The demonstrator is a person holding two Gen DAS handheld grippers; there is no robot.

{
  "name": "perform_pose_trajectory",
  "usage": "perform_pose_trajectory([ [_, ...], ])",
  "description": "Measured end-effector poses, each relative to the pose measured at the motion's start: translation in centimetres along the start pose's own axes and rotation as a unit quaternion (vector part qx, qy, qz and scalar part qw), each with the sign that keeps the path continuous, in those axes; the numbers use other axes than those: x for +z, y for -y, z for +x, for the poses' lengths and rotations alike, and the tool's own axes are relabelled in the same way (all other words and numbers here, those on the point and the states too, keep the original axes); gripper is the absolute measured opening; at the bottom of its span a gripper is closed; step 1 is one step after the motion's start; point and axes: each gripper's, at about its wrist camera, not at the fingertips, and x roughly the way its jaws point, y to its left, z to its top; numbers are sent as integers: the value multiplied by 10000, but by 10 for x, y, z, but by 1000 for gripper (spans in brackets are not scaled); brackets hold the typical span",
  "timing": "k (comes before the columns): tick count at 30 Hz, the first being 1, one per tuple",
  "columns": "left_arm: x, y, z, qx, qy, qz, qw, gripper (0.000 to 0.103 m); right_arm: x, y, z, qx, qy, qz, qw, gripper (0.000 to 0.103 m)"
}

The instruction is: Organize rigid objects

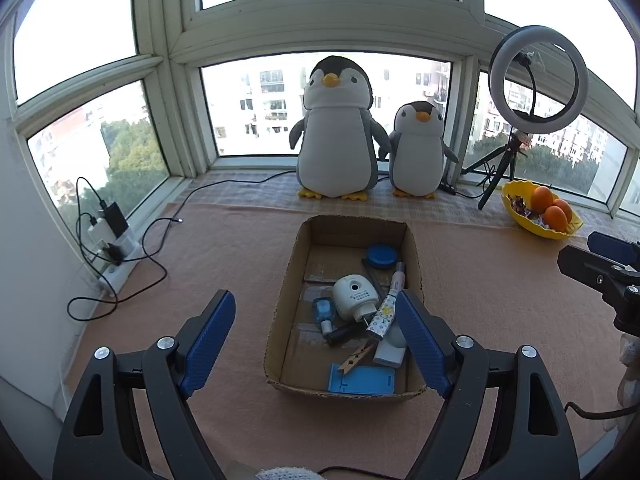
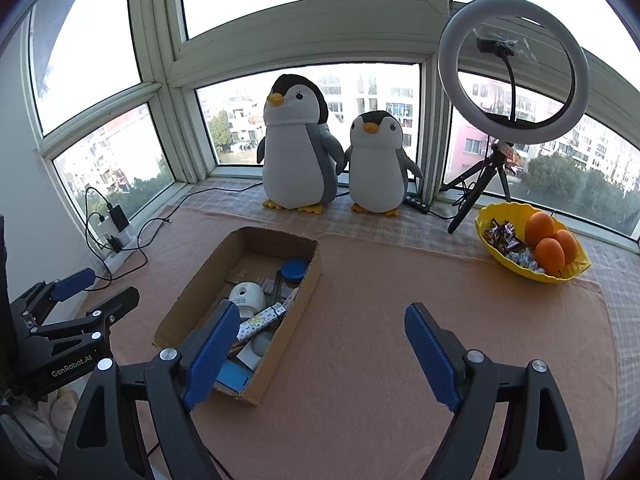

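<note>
An open cardboard box (image 1: 286, 292) (image 2: 188, 300) stands on the pink cloth. Inside lie a white round device (image 1: 354, 294) (image 2: 248, 294), a blue round lid (image 1: 382, 257) (image 2: 295, 269), a patterned tube (image 1: 382, 316) (image 2: 262, 320), a wooden clothespin (image 1: 358, 357), a blue flat stand (image 1: 362, 380) (image 2: 234, 374), a small blue bottle (image 1: 322, 312) and a pink pen (image 1: 399, 276). My left gripper (image 1: 314, 344) is open and empty, just in front of and above the box. My right gripper (image 2: 316, 352) is open and empty, right of the box.
Two plush penguins (image 1: 338, 128) (image 2: 376, 162) stand at the window. A yellow bowl (image 1: 520, 220) (image 2: 492, 240) with oranges and sweets sits at the right. A ring light on a tripod (image 1: 538, 80) (image 2: 514, 68) stands behind it. A power strip with cables (image 1: 116, 256) (image 2: 116, 240) lies left.
</note>
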Motion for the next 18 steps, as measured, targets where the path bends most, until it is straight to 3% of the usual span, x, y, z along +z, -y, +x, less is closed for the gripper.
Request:
perform_pose_trajectory([
  [18, 0, -1, 3, 22, -54, -38, 10000, 83, -2, 2, 7, 23, -76, 22, 10000, 81],
])
